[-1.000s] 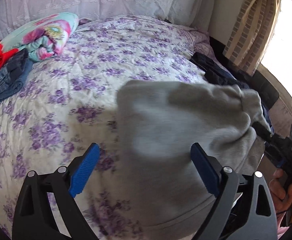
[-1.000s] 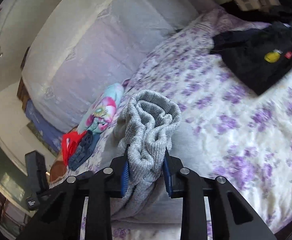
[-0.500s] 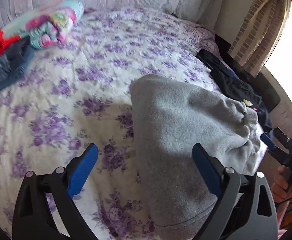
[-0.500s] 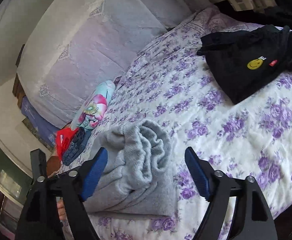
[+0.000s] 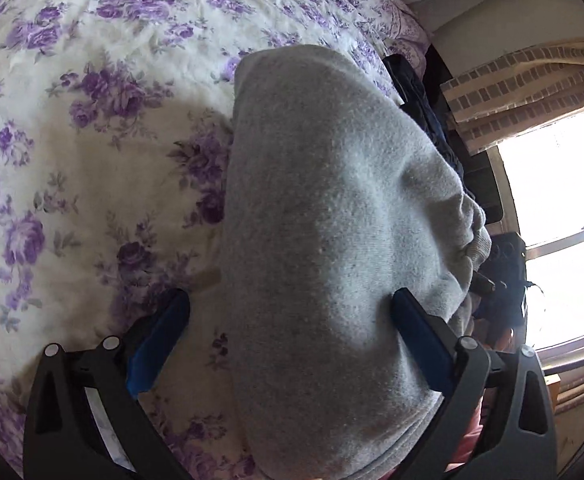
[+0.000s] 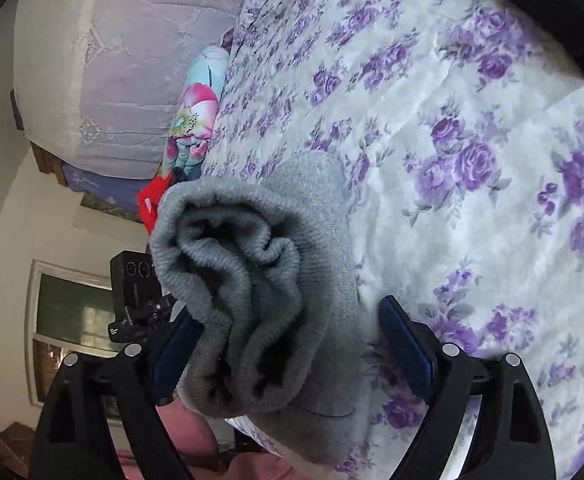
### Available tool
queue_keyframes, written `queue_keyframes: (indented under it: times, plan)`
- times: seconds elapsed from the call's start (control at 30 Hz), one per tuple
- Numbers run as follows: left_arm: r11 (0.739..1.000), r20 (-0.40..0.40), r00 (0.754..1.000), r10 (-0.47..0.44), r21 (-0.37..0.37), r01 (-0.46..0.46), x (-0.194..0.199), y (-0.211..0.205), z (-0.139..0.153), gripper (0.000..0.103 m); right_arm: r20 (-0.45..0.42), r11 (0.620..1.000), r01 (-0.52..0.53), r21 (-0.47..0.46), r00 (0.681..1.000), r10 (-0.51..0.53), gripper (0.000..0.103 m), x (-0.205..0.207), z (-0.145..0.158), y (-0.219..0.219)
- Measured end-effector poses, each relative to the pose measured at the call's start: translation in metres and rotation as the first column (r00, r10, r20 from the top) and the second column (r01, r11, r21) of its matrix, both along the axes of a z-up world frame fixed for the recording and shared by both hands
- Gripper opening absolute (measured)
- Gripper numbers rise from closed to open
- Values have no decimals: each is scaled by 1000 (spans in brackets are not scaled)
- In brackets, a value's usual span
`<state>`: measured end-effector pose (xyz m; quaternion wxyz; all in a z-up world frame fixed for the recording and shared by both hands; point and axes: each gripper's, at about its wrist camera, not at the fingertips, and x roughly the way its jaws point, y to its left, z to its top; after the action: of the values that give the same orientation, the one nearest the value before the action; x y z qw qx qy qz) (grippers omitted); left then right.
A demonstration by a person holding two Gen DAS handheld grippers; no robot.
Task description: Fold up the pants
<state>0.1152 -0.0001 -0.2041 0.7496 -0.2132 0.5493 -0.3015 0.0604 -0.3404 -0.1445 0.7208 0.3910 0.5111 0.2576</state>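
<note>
Pants (image 5: 331,248): grey, folded, lying on the floral bed (image 5: 92,140)
Left gripper (image 5: 290,344): wide; fingers either side of pants
Right gripper (image 6: 288,350): wide, straddling the ribbed cuffs (image 6: 236,264)

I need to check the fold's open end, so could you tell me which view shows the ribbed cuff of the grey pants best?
The right wrist view: the ribbed cuff of the grey pants faces the lens, bunched between the open right gripper. The left wrist view shows mostly smooth folded fabric, with only a sliver of cuff at the far edge.
</note>
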Motion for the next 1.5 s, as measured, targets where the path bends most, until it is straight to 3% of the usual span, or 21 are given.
queue_keyframes:
  times: [0.13, 0.23, 0.27, 0.37, 0.5, 0.6, 0.7, 0.83, 0.93, 1.0, 1.03, 1.07, 1.1, 1.2, 1.3, 1.4, 1.5]
  plan:
    - [1000, 22, 999, -26, 5, 26, 1, -6, -2, 99, -3, 998, -32, 55, 999, 32, 86, 7, -6, 7]
    - [999, 50, 998, -36, -38, 37, 1, -12, -1, 97, 9, 996, -52, 74, 999, 51, 60, 7, -1, 14]
    - [997, 63, 997, -50, -54, 54, 0, -16, 0, 89, 19, 996, -52, 71, 999, 51, 57, 8, 2, 18]
    - [994, 129, 989, -67, -72, 77, -8, -21, 11, 79, 50, 995, -36, 92, 998, 32, 51, 6, 14, 21]
    - [990, 151, 988, -43, -129, 62, -3, -7, 33, 67, 175, 988, -86, 129, 983, 62, 49, 18, 60, 33]
    - [997, 287, 958, 24, -81, -1, 15, 14, 80, 66, 259, 986, -116, 119, 962, 82, 49, 58, 97, 51]
    - [997, 364, 928, 72, 4, -79, 47, 27, 114, 67, 284, 978, -150, 143, 953, 105, 49, 120, 109, 69]
    - [981, 371, 920, 125, 94, -171, 118, 44, 114, 69, 253, 974, -169, 149, 959, 128, 49, 213, 88, 92]
    - [971, 325, 934, 150, 128, -201, 169, 57, 79, 69, 190, 982, -150, 118, 974, 126, 50, 268, 47, 102]
    - [968, 276, 946, 171, 131, -213, 190, 67, 46, 73, 142, 987, -134, 86, 982, 121, 53, 284, 14, 101]
    - [967, 269, 943, 196, 107, -232, 195, 72, 30, 87, 126, 988, -121, 99, 986, 108, 56, 287, -2, 100]
    - [971, 269, 940, 208, 61, -232, 196, 76, 23, 90, 126, 982, -120, 146, 987, 102, 57, 288, -11, 97]
    - [973, 270, 941, 206, 45, -226, 194, 78, 23, 90, 140, 977, -131, 166, 984, 108, 60, 285, -12, 94]
    - [971, 319, 929, 189, 79, -225, 179, 80, 41, 89, 162, 988, -134, 82, 980, 119, 72, 272, 10, 91]
    - [968, 325, 922, 211, 59, -243, 166, 95, 57, 89, 209, 994, -108, 1, 972, 105, 73, 253, 36, 86]
    - [940, 450, 858, 246, 104, -324, 136, 100, 89, 89, 299, 998, -63, -23, 952, 67, 73, 221, 67, 80]
    - [941, 542, 813, 212, 113, -320, 116, 85, 112, 90, 465, 995, -54, -79, 881, 85, 73, 193, 104, 95]
